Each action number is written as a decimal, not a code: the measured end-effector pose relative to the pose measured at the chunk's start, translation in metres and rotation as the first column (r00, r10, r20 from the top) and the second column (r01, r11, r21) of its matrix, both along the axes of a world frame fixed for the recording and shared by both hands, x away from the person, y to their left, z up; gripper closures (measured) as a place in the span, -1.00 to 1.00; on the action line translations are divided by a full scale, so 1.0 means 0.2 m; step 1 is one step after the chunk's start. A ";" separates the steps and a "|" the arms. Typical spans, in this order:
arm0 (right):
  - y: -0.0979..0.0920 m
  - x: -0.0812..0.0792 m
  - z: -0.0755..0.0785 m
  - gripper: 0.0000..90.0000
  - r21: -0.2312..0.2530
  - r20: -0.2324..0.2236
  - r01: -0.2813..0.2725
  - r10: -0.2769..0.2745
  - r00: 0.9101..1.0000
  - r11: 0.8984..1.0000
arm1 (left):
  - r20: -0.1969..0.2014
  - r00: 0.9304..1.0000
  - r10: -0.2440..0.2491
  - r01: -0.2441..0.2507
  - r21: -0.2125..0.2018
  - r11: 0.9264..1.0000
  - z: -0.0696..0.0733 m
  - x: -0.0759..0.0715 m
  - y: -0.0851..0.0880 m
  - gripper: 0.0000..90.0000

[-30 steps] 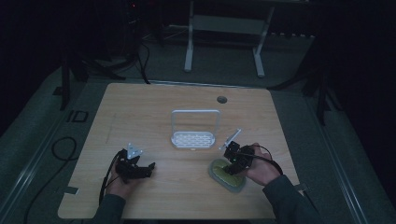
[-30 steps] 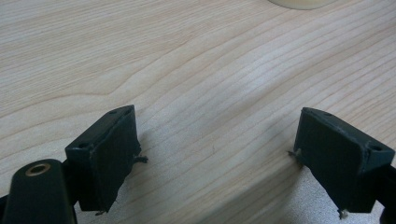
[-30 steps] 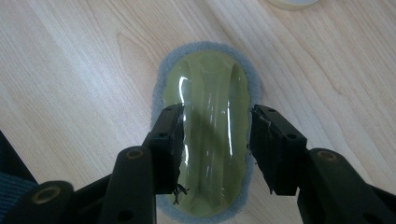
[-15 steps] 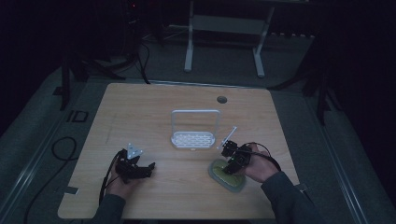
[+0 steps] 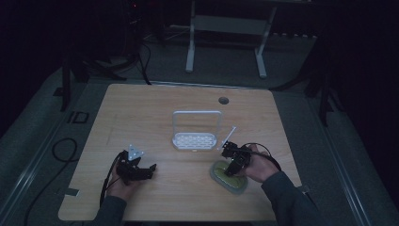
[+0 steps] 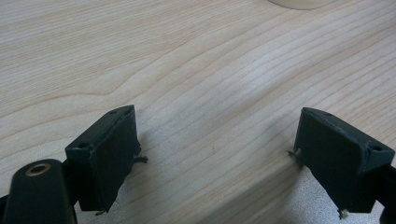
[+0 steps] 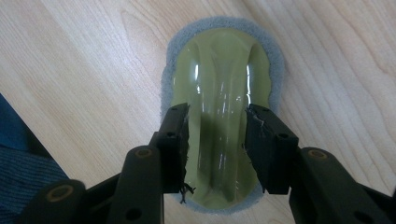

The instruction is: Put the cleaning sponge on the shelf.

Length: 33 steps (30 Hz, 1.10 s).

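Observation:
An olive-green scrubber [image 7: 224, 60] with a grey pad underneath lies flat on the wooden table [image 5: 188, 108], at the front right. My right gripper [image 7: 215, 140] points down over it with its jaws on either side of the scrubber's raised middle ridge. The jaws have just been closing, and a thin dark gap still shows at the pads. In the high view the right gripper [image 5: 233, 165] sits over the scrubber [image 5: 225, 179]. My left gripper [image 6: 215, 154] rests low over bare wood at the front left [image 5: 143, 170], open, with nothing between its fingers.
A white perforated rack [image 5: 195, 140] with an upright frame handle stands mid-table, just left of the right hand. A round cable hole [image 5: 223, 100] sits near the far edge. A blue sleeve [image 7: 18, 154] shows at the lower left of the right gripper view.
The right hand has shifted slightly toward me and down over the scrubber. The left hand has stayed put.

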State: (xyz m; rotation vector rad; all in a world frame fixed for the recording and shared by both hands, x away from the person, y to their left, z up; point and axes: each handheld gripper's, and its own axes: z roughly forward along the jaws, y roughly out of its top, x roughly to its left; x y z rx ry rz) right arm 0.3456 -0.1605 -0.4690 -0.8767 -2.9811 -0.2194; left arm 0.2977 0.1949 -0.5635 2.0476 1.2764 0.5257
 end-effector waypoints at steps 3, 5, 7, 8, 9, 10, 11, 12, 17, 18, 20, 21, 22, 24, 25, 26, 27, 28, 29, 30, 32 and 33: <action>0.01 0.00 0.00 0.36 -0.011 -0.012 0.002 -0.002 1.000 1.000 | 0.000 1.000 0.000 0.000 0.000 1.000 0.00 0.00 0.00 -0.69; 0.01 0.00 -0.01 0.39 -0.018 -0.017 -0.007 0.007 1.000 1.000 | 0.000 1.000 0.000 0.000 0.000 1.000 0.00 0.00 0.00 -0.69; 0.01 0.01 -0.01 0.40 -0.019 -0.018 -0.009 0.009 1.000 1.000 | 0.000 1.000 -0.001 0.001 0.001 1.000 0.00 0.00 0.00 -0.69; 0.01 0.01 -0.01 0.43 -0.026 -0.020 -0.007 0.006 1.000 1.000 | 0.000 1.000 -0.001 0.001 0.001 1.000 0.00 0.00 0.00 -0.69; 0.01 0.01 -0.01 0.44 -0.029 -0.021 -0.009 0.009 1.000 1.000 | 0.000 1.000 -0.001 0.001 0.000 1.000 0.00 0.00 0.00 -0.69; 0.02 0.01 -0.01 0.45 -0.032 -0.022 -0.011 0.010 1.000 0.999 | 0.000 1.000 -0.001 0.001 0.001 1.000 0.00 0.00 0.00 -0.69; 0.02 0.01 -0.01 0.47 -0.035 -0.022 -0.013 0.013 1.000 0.999 | 0.000 1.000 0.000 0.000 0.000 1.000 0.00 0.00 0.00 -0.69; 0.02 0.01 -0.01 0.49 -0.038 -0.023 -0.014 0.013 1.000 0.999 | 0.000 1.000 -0.001 0.001 0.001 1.000 0.00 0.00 0.00 -0.69; 0.02 0.01 -0.01 0.54 -0.058 -0.032 -0.024 0.022 0.999 0.998 | 0.000 1.000 -0.001 0.001 0.001 1.000 0.00 0.00 0.00 -0.69; 0.03 0.01 -0.01 0.55 -0.068 -0.032 -0.035 0.033 0.999 0.997 | 0.000 1.000 -0.001 0.001 0.001 1.000 0.00 0.00 0.00 -0.69; 0.03 0.01 -0.01 0.54 -0.070 -0.031 -0.038 0.036 0.999 0.997 | 0.000 1.000 0.000 0.000 0.000 1.000 0.00 0.00 0.00 -0.69; 0.03 0.01 -0.01 0.54 -0.073 -0.032 -0.041 0.039 0.999 0.996 | 0.000 1.000 -0.001 0.001 0.000 1.000 0.00 0.00 0.00 -0.69; 0.04 0.01 -0.01 0.53 -0.077 -0.031 -0.045 0.043 0.999 0.996 | 0.000 1.000 0.000 0.000 0.000 1.000 0.00 0.00 0.00 -0.69; 0.04 0.02 -0.01 0.52 -0.075 -0.031 -0.048 0.045 0.998 0.996 | 0.000 1.000 0.000 0.000 0.001 1.000 0.00 0.00 0.00 -0.69; 0.04 0.02 -0.01 0.51 -0.078 -0.032 -0.047 0.044 0.998 0.996 | 0.000 1.000 0.000 0.000 0.001 1.000 0.00 0.00 0.00 -0.69; 0.04 0.02 -0.01 0.50 -0.082 -0.034 -0.048 0.046 0.998 0.995 | 0.000 1.000 -0.001 0.001 0.001 1.000 0.00 0.00 0.00 -0.69; 0.04 0.02 -0.01 0.50 -0.083 -0.032 -0.053 0.050 0.998 0.995 | 0.000 1.000 0.000 0.000 0.001 1.000 0.00 0.00 0.00 -0.69; 0.04 0.02 -0.01 0.50 -0.084 -0.033 -0.056 0.054 0.998 0.995 | 0.000 1.000 -0.001 0.001 0.000 1.000 0.00 0.00 0.00 -0.69; 0.04 0.02 -0.01 0.51 -0.087 -0.033 -0.059 0.057 0.998 0.994 | 0.000 1.000 -0.001 0.001 0.001 1.000 0.00 0.00 0.00 -0.69; 0.04 0.02 -0.01 0.52 -0.090 -0.036 -0.061 0.058 0.998 0.994 | 0.000 1.000 -0.001 0.001 0.001 1.000 0.00 0.00 0.00 -0.69; 0.04 0.02 -0.01 0.55 -0.101 -0.040 -0.069 0.065 0.997 0.992 | 0.000 1.000 -0.001 0.001 0.001 1.000 0.00 0.00 0.00 -0.69; 0.05 0.02 -0.01 0.56 -0.105 -0.040 -0.070 0.066 0.997 0.992 | 0.000 1.000 -0.001 0.001 0.001 1.000 0.00 0.00 0.00 -0.69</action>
